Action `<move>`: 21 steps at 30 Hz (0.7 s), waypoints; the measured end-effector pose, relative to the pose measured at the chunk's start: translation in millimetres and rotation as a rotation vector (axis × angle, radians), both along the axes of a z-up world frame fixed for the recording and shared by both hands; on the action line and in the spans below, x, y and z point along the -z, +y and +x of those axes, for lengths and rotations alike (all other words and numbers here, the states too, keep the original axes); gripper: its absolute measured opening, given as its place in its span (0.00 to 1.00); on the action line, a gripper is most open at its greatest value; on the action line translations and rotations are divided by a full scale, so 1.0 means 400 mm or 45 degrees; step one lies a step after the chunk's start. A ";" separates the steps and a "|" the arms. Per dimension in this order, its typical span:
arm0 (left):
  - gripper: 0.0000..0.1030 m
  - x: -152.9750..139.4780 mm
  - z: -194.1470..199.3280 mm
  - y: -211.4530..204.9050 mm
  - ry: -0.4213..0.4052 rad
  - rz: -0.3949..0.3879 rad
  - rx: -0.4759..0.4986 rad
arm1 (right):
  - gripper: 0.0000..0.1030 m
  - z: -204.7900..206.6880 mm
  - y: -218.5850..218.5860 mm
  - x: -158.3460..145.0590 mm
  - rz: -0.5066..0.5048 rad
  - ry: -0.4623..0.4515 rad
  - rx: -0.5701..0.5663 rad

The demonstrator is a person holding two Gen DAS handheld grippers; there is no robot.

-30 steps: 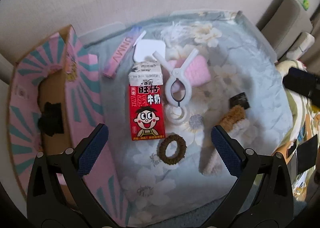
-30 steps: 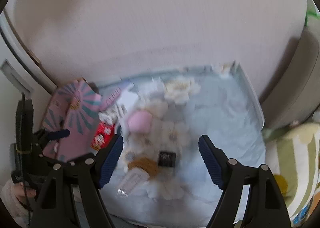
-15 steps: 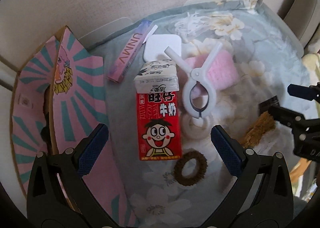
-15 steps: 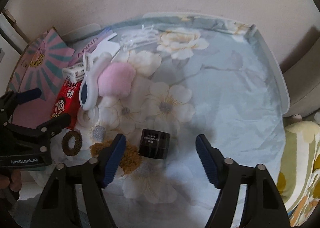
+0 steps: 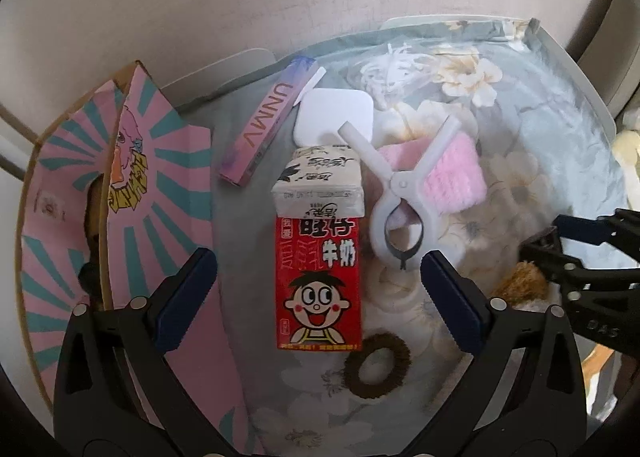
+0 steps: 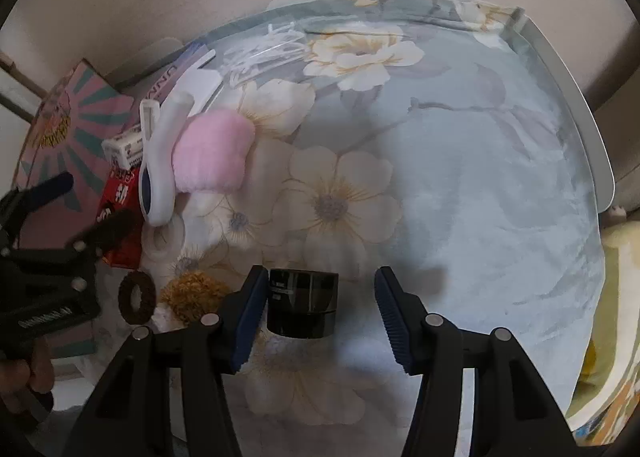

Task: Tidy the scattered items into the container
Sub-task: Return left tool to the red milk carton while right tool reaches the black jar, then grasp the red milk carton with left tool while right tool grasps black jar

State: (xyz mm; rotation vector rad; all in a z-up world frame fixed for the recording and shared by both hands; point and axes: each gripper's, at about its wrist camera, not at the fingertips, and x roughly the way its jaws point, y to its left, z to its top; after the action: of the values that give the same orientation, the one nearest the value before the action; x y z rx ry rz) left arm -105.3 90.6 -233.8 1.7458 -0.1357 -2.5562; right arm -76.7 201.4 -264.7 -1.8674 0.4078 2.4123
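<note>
Right gripper (image 6: pixel 320 309) jaws are closing around the black jar (image 6: pixel 302 305) on the floral cloth (image 6: pixel 460 185); right pad stands clear. Left gripper (image 5: pixel 318 299) is spread wide, empty, above the red milk carton (image 5: pixel 318 281), beside the pink box (image 5: pixel 60 193).

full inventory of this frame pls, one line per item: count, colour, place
milk carton: 1, red, between left gripper fingers
tissue pack: 1, white, above carton
clip: 1, white, right of carton
puff: 1, pink, under clip
hair tie: 1, brown, below carton
UNMV box: 1, pink, upper left
square case: 1, white, beside UNMV box
jar: 1, black, between right gripper fingers
container: 1, pink-teal, left
left gripper: open
right gripper: closing, right pad clear of jar
</note>
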 end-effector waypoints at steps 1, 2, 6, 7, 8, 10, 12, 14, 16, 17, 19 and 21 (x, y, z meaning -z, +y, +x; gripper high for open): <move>0.88 -0.004 0.001 0.007 -0.001 0.011 0.013 | 0.46 0.000 -0.002 0.001 -0.002 -0.003 -0.003; 0.76 -0.004 -0.002 0.016 -0.016 0.023 0.031 | 0.46 -0.001 -0.002 0.003 -0.003 -0.006 -0.006; 0.74 0.029 -0.014 0.056 -0.069 -0.155 0.059 | 0.46 0.002 0.007 0.004 -0.022 -0.007 0.003; 0.75 0.032 -0.014 0.050 -0.075 -0.150 0.048 | 0.46 0.004 0.012 0.004 -0.030 -0.007 0.009; 0.75 0.033 -0.015 0.038 -0.077 -0.126 0.021 | 0.46 0.005 0.015 0.004 -0.035 -0.007 0.014; 0.75 0.030 -0.017 0.021 -0.074 -0.128 -0.015 | 0.46 0.008 0.021 0.001 -0.045 -0.004 0.023; 0.75 0.029 -0.019 0.013 -0.069 -0.155 -0.025 | 0.46 0.013 0.024 -0.001 -0.049 0.000 0.025; 0.79 0.038 -0.018 0.022 -0.078 -0.181 -0.004 | 0.46 0.017 0.023 -0.001 -0.055 -0.001 0.023; 0.86 0.050 -0.017 0.032 -0.092 -0.182 0.018 | 0.46 0.020 0.020 0.000 -0.056 -0.001 0.019; 0.90 0.058 -0.017 0.039 -0.102 -0.183 0.037 | 0.46 0.021 0.018 -0.001 -0.052 0.000 0.016; 0.92 0.079 -0.019 0.044 -0.134 -0.155 0.048 | 0.46 0.023 0.014 -0.003 -0.042 -0.001 0.008; 0.88 0.112 -0.023 0.022 -0.202 -0.035 -0.001 | 0.46 0.026 0.013 -0.005 -0.042 0.000 0.009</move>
State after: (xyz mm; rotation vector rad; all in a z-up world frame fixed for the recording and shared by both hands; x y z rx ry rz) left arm -114.4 99.2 -278.5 1.9359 -0.1744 -2.4010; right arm -66.2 206.6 -262.6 -1.8756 0.4562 2.4160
